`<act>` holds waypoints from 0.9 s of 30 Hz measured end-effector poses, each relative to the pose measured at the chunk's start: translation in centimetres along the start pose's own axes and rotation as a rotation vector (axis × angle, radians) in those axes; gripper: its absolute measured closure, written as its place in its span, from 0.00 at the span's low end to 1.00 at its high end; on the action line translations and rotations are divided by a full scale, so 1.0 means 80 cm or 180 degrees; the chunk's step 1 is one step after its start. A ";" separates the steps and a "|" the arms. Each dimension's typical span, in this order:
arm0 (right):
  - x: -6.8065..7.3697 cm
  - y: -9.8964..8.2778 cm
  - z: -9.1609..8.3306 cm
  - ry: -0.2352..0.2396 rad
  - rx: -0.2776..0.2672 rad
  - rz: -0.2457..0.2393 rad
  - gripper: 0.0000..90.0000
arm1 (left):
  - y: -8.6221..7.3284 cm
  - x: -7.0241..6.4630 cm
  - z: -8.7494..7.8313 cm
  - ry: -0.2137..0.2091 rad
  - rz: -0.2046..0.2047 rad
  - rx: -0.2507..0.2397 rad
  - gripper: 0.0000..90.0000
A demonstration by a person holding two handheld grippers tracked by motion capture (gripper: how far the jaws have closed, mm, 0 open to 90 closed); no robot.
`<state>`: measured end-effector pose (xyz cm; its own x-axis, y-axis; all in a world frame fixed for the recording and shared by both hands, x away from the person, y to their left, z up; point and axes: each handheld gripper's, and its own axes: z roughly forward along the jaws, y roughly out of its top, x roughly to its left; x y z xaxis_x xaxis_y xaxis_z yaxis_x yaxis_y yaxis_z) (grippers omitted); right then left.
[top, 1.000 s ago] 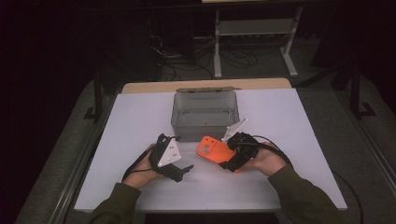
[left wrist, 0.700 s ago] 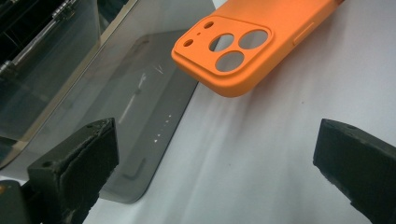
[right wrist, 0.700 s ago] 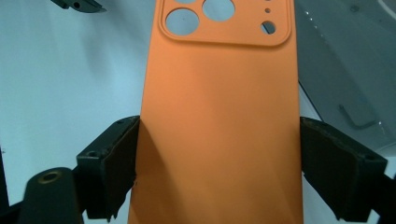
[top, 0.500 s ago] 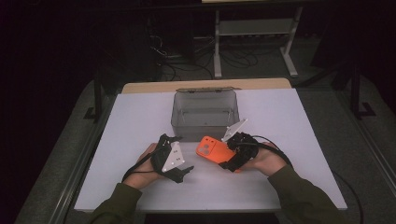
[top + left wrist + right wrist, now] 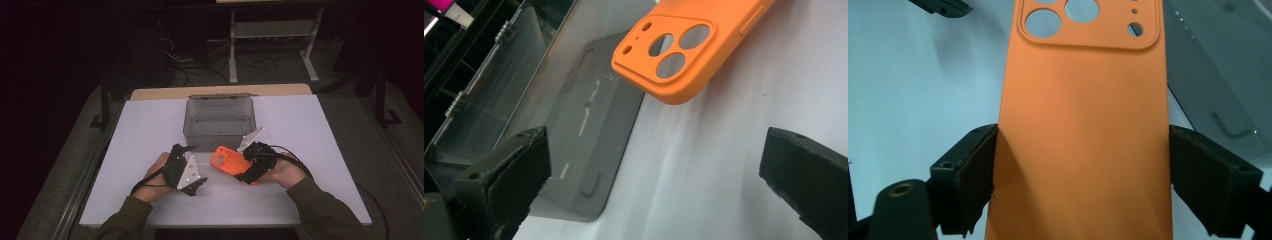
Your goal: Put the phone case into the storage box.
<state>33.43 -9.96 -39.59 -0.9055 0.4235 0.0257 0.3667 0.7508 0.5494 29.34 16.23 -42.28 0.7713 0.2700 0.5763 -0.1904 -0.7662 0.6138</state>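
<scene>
Orange phone case [image 5: 1083, 150], camera cutouts forward, clamped in my right gripper [image 5: 248, 167]; left gripper [image 5: 192, 175] wide apart, empty; white table [image 5: 320, 130], dark room.

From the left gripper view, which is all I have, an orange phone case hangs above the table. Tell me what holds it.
Observer: The right tool holds the phone case, one jaw on each long edge.
Operator: Say which end points away from that tool.
Observer: The camera-cutout end, aimed toward the left tool in the high view.
Operator: Report what lies in the clear box.
Observer: In the right gripper view a small bent metal piece, like a hex key, lies on the floor of the clear box.
Operator: Give the box's position.
Observer: Mid-table, just beyond both tools, with its lid standing open at the far side.
</scene>
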 end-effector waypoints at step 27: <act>0.000 0.000 0.000 -0.0007 0.0008 0.0022 0.17 | 0.002 -0.013 0.004 0.0287 0.0607 0.0051 0.00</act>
<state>33.40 -9.94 -39.62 -0.9025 0.4298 0.0277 0.3735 0.7491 0.5471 28.75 15.65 -42.95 0.6646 0.1697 0.7277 -0.3176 -0.8173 0.4808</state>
